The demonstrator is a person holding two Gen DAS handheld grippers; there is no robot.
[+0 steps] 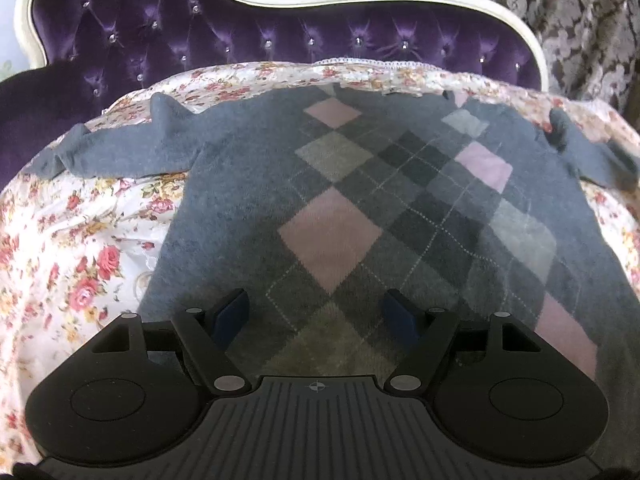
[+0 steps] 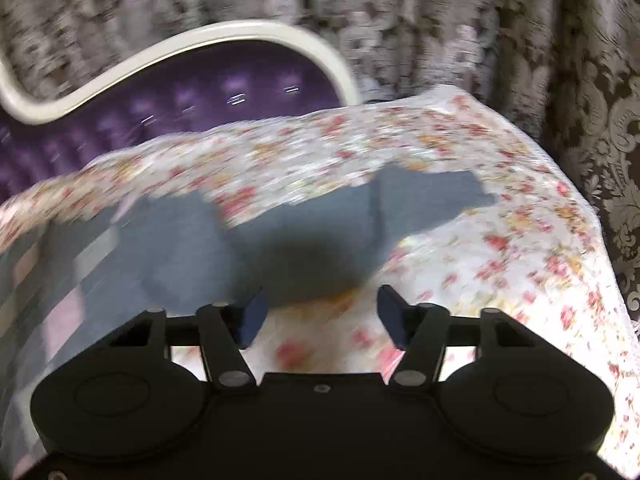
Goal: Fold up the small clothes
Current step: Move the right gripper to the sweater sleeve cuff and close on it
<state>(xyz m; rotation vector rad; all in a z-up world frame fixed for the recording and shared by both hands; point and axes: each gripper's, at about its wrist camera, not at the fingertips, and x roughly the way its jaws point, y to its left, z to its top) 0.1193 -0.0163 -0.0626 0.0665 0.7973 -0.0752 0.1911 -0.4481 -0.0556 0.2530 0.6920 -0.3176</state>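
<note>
A grey argyle sweater with pink and light-grey diamonds lies spread flat on a floral bedspread, sleeves out to both sides. My left gripper hovers open over the sweater's lower middle, with nothing between its blue pads. In the blurred right wrist view, the sweater's right sleeve stretches across the floral bedspread. My right gripper is open just in front of the sleeve's lower edge, its jaws apart over the bedspread with nothing gripped.
A purple tufted headboard with a cream frame stands behind the bed. Patterned damask curtains hang at the back and right. The bedspread's right edge drops off near the curtain.
</note>
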